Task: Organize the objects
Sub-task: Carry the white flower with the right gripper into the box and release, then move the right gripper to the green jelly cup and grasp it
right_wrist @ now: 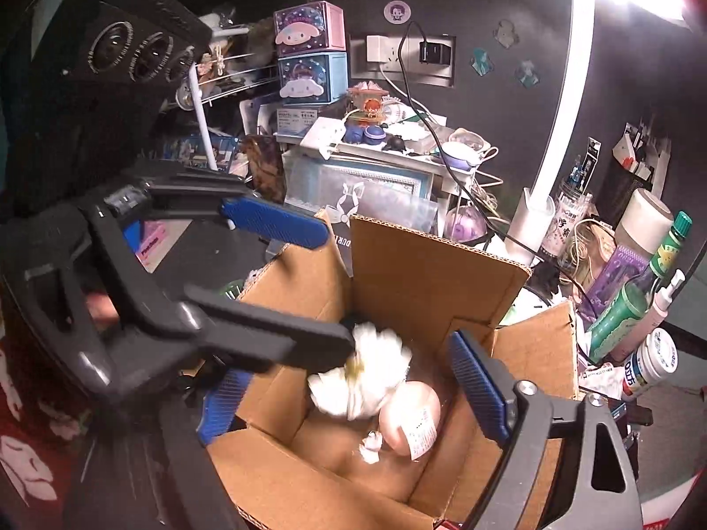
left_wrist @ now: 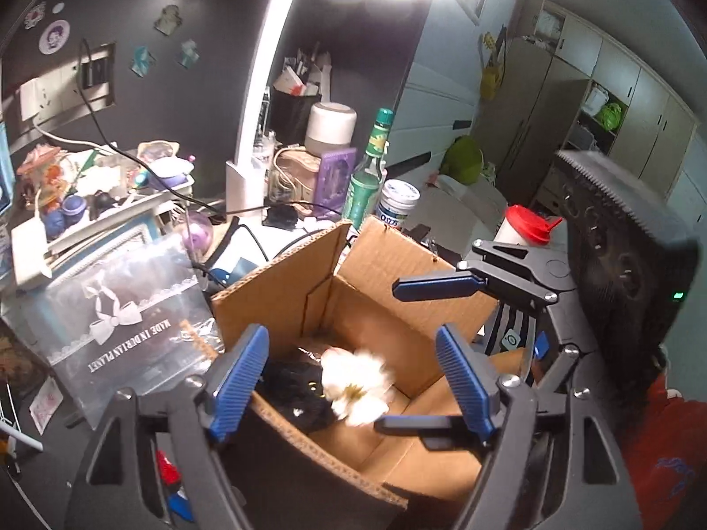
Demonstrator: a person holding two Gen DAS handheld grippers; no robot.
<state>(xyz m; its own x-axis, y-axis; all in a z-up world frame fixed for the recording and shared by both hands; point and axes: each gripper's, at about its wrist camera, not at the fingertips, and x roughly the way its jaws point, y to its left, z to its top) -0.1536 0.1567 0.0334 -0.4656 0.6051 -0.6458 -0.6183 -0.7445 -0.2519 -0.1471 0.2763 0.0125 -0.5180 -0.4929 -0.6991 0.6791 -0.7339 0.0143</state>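
Note:
An open cardboard box stands on the cluttered desk; it also shows in the right wrist view. A blurred white flower is in mid-air inside the box, over a dark bag. In the right wrist view the flower sits above a pink ball with a label. My left gripper is open over the box, empty. My right gripper is open over the box too, and it shows in the left wrist view. The left gripper reaches in from the left in the right wrist view.
A green bottle, a white jar and a red-capped bottle stand behind the box. A clear bag with a bow print leans at left. A white lamp arm rises behind. Storage drawers stand behind the box.

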